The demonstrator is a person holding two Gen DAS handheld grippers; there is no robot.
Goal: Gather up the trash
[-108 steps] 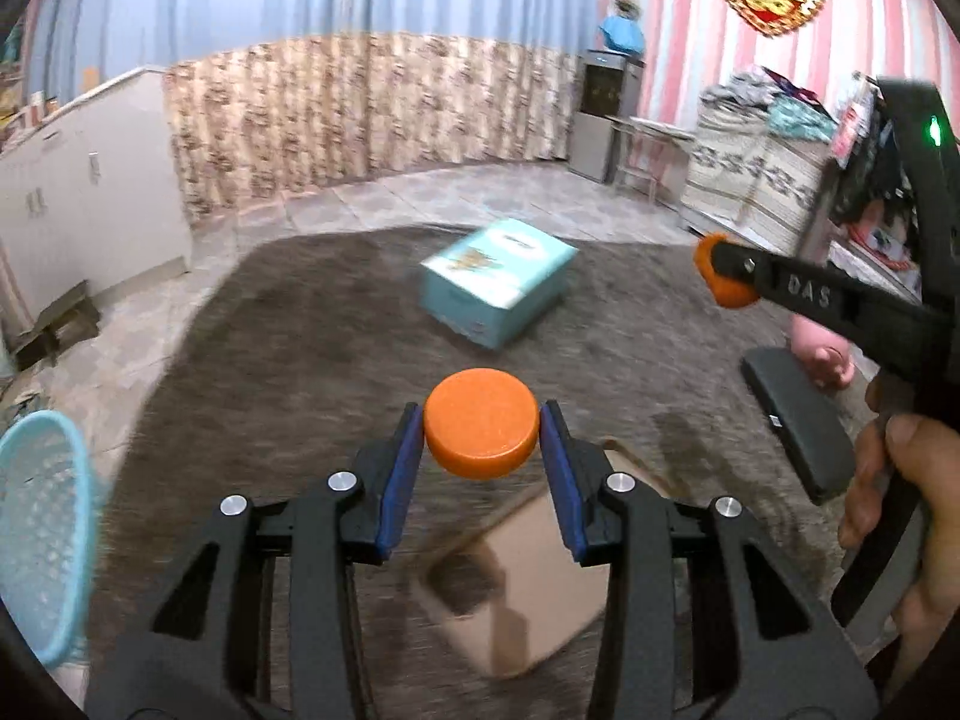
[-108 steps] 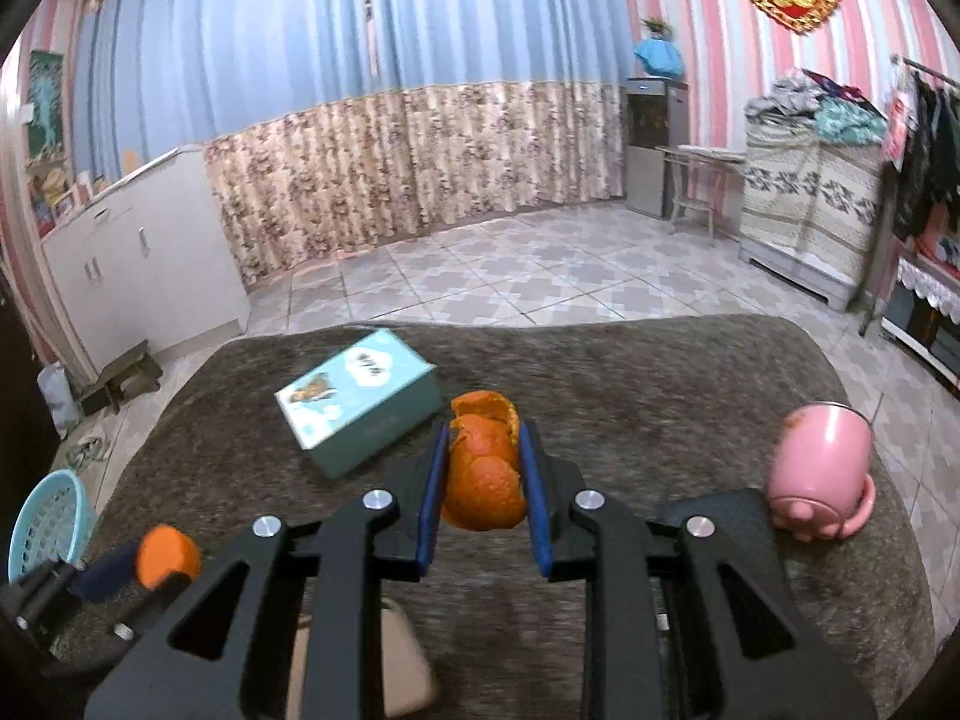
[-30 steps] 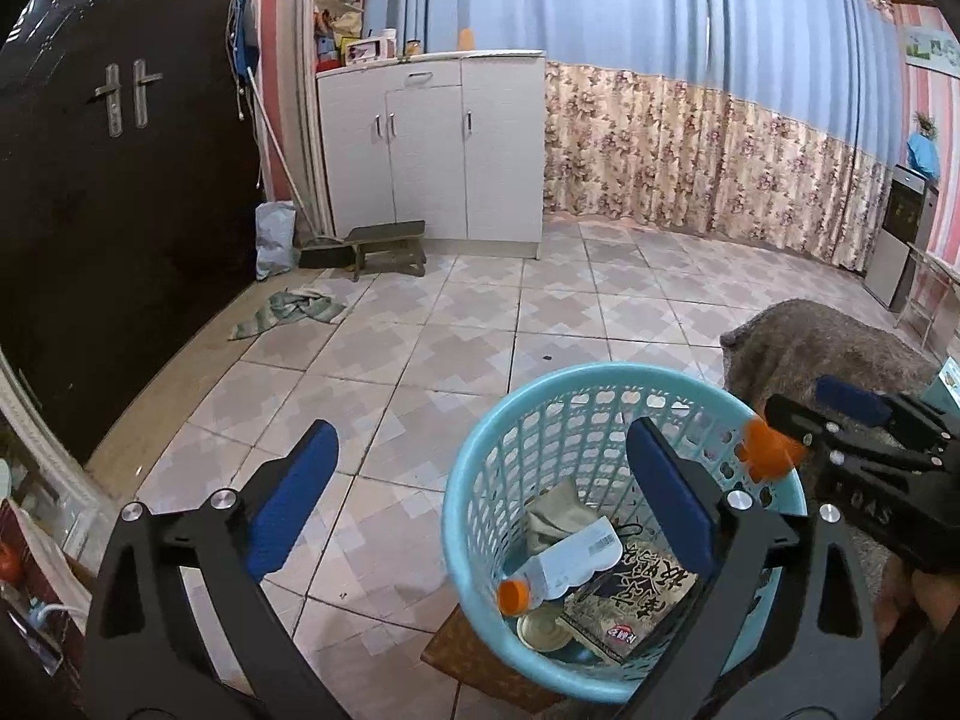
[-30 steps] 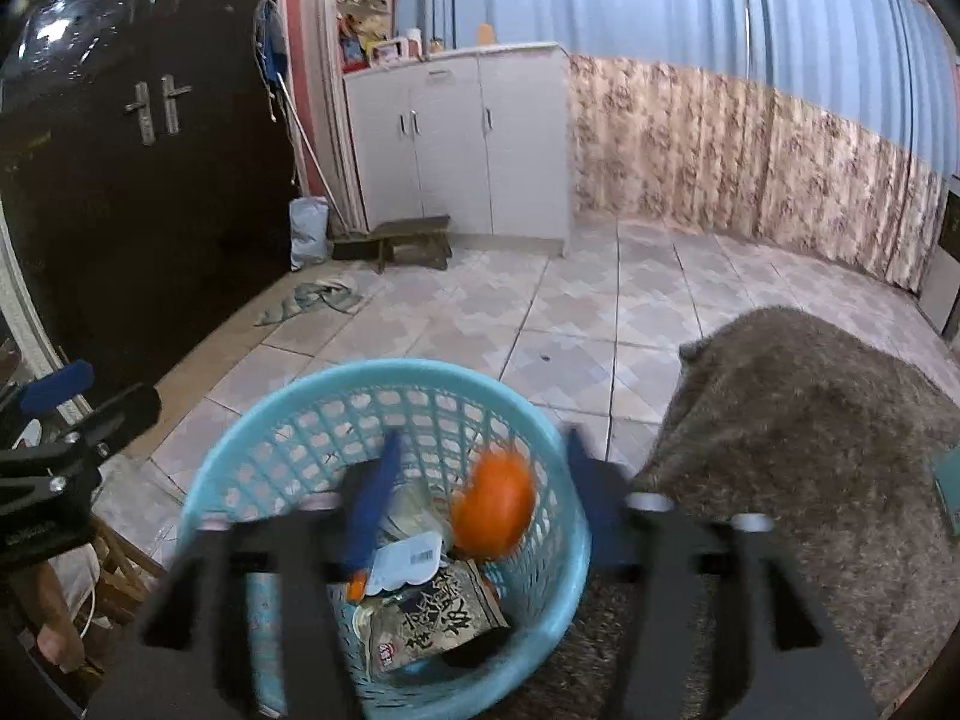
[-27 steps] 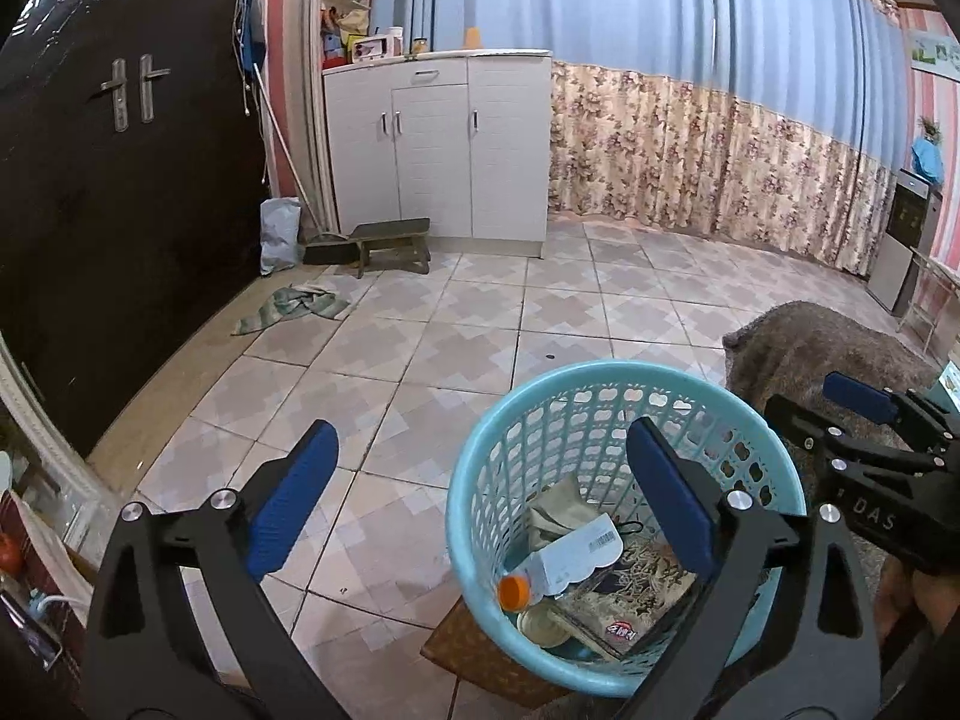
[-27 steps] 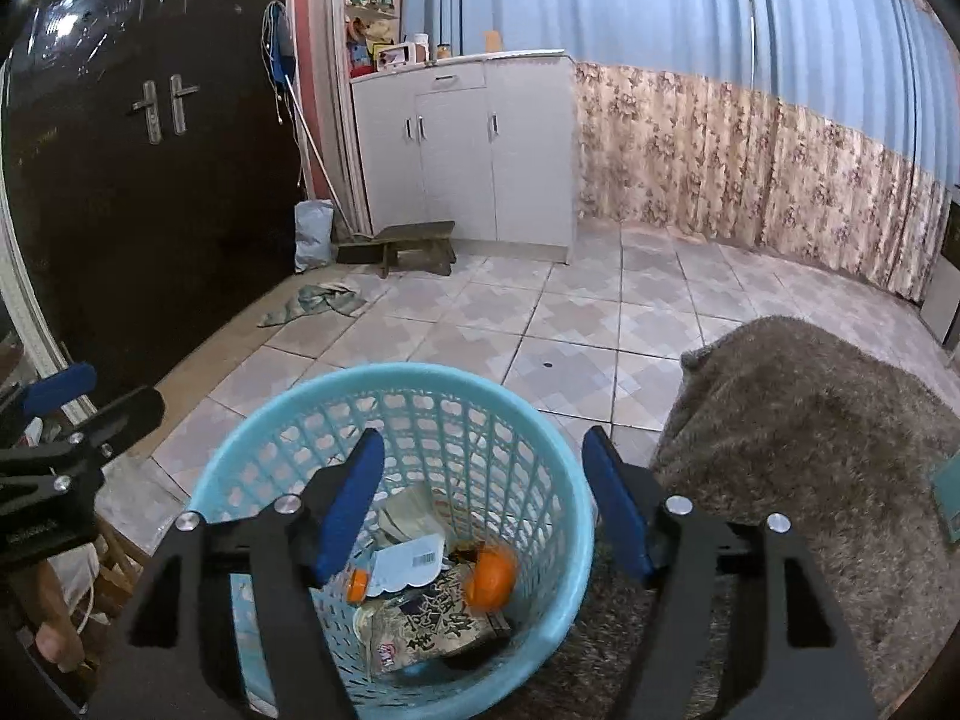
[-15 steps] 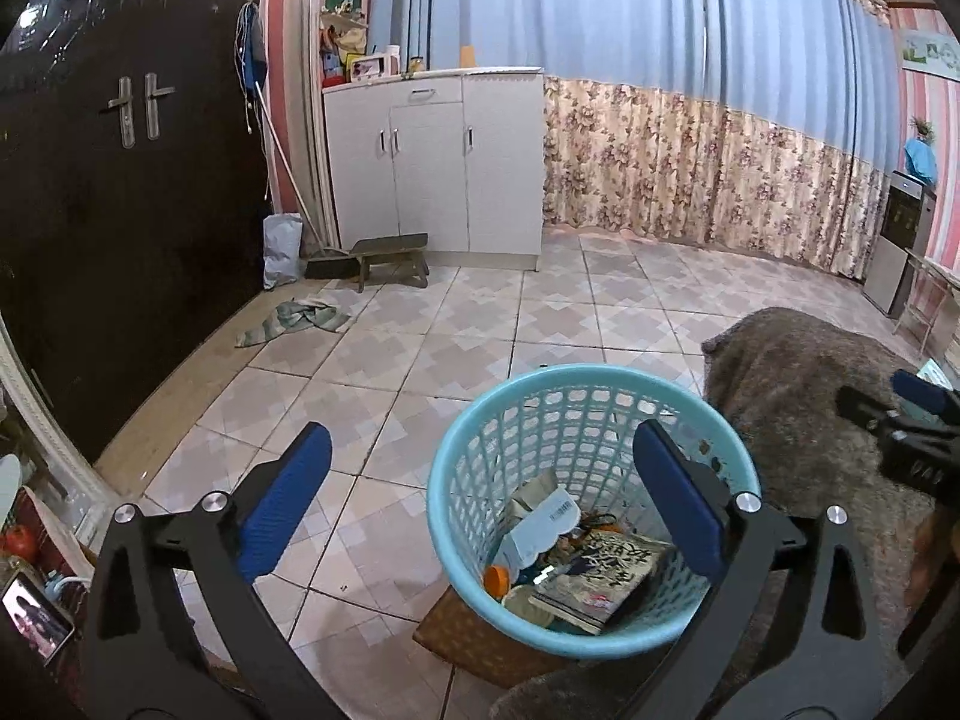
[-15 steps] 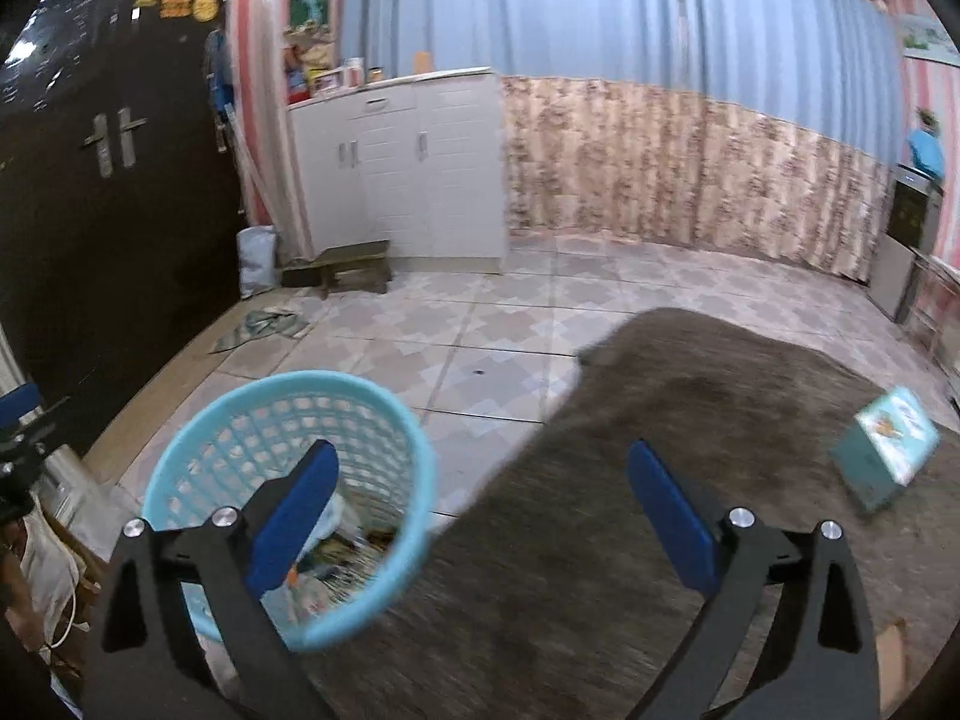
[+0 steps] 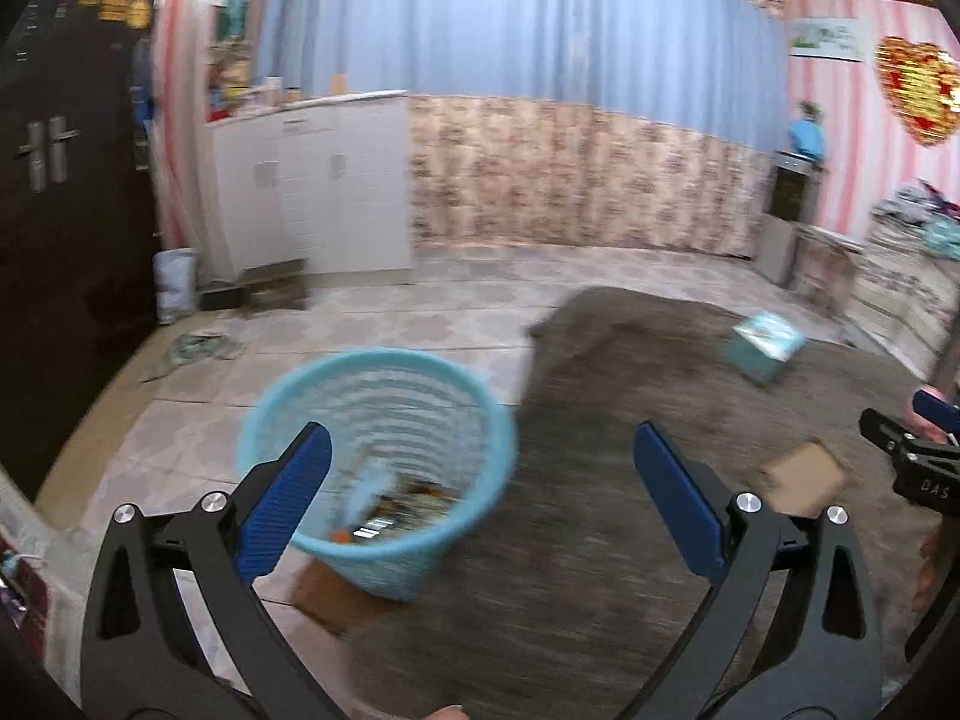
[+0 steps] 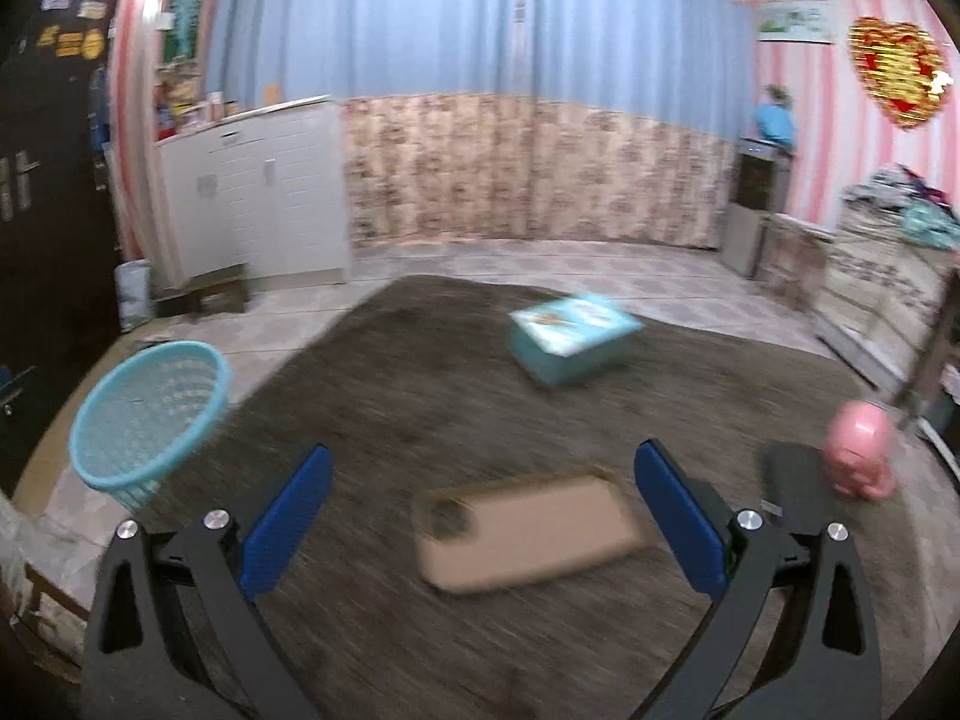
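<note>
From my left wrist, my left gripper point(image 9: 480, 495) gapes wide and empty above the blue mesh basket point(image 9: 474, 414) on the tiled floor point(image 9: 420, 306), beside the brown rug point(image 9: 600, 570). Trash inside is blurred.

From my right wrist, my right gripper point(image 10: 480, 504) is spread wide, empty, over the rug point(image 10: 420, 408); the basket point(image 10: 96, 468) sits left, the teal box point(image 10: 570, 336) ahead, a smeared tan case point(image 10: 534, 531) between the fingers.

Upright blue basket point(image 9: 384, 372) holding blurred trash point(image 9: 384, 510)

Both wrist views above basket point(image 9: 288, 396), rug point(image 10: 420, 396)
</note>
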